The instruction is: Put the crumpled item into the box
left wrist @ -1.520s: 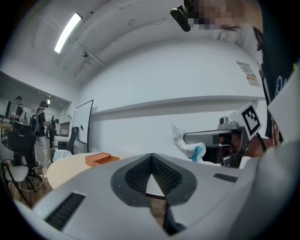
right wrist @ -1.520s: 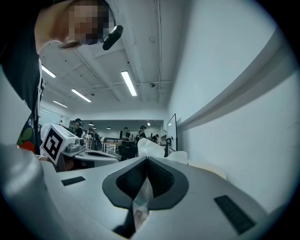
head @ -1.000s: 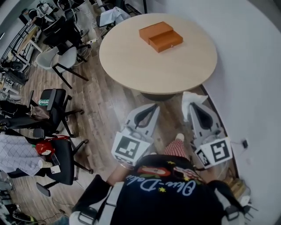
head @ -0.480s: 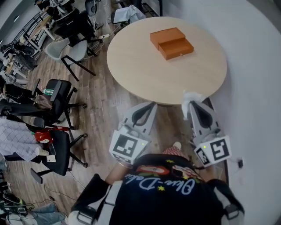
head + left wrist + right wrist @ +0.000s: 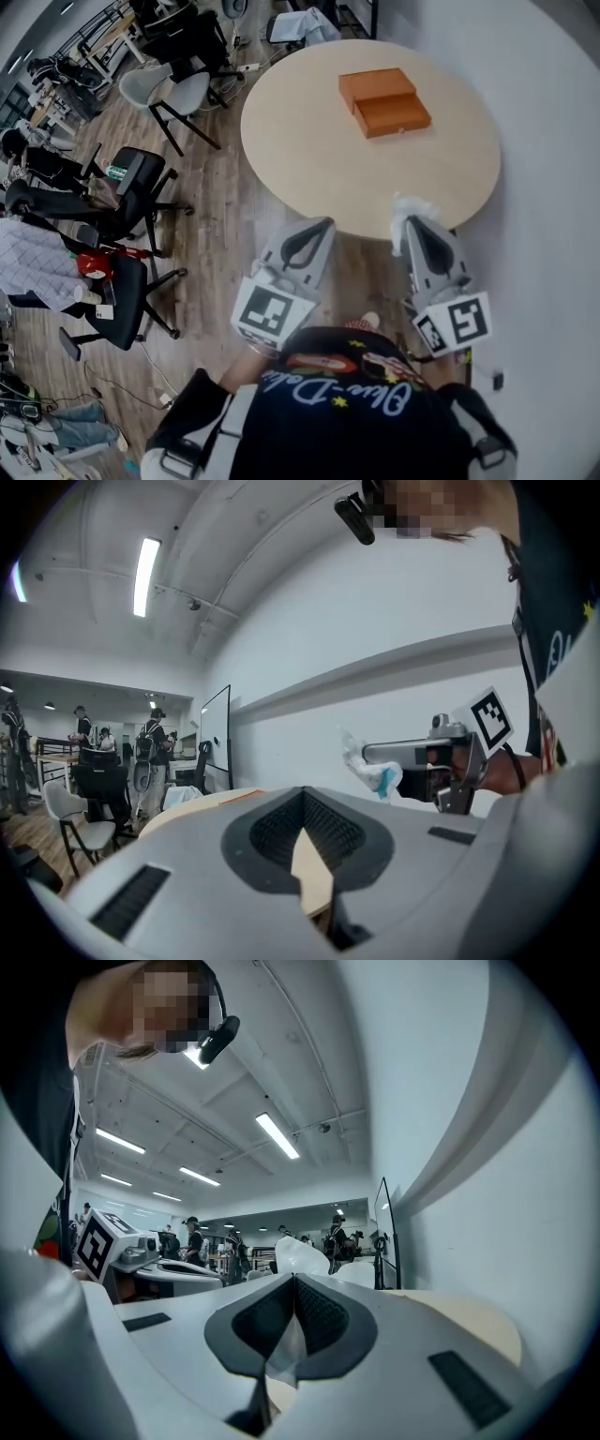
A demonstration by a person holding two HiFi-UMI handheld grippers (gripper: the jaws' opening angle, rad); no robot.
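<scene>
In the head view an orange box (image 5: 384, 101) lies on the far side of a round table (image 5: 309, 131), in two parts side by side. My right gripper (image 5: 415, 223) is shut on a white crumpled item (image 5: 409, 208) that sticks out past its tips at the table's near edge. The right gripper view shows the same crumpled item (image 5: 300, 1252) pinched between the shut jaws of the right gripper (image 5: 293, 1279). My left gripper (image 5: 317, 227) hangs beside it just short of the table. Its jaws are shut with nothing in them in the left gripper view (image 5: 302, 794).
Office chairs (image 5: 131, 202) stand on the wooden floor left of the table, and a white chair (image 5: 178, 94) further back. A grey wall (image 5: 553, 187) curves close along the right. People (image 5: 150, 752) stand far off in the room.
The table and box have come closer to both grippers. The right gripper's tips and the crumpled item now reach the table's near edge. Both grips are unchanged.
</scene>
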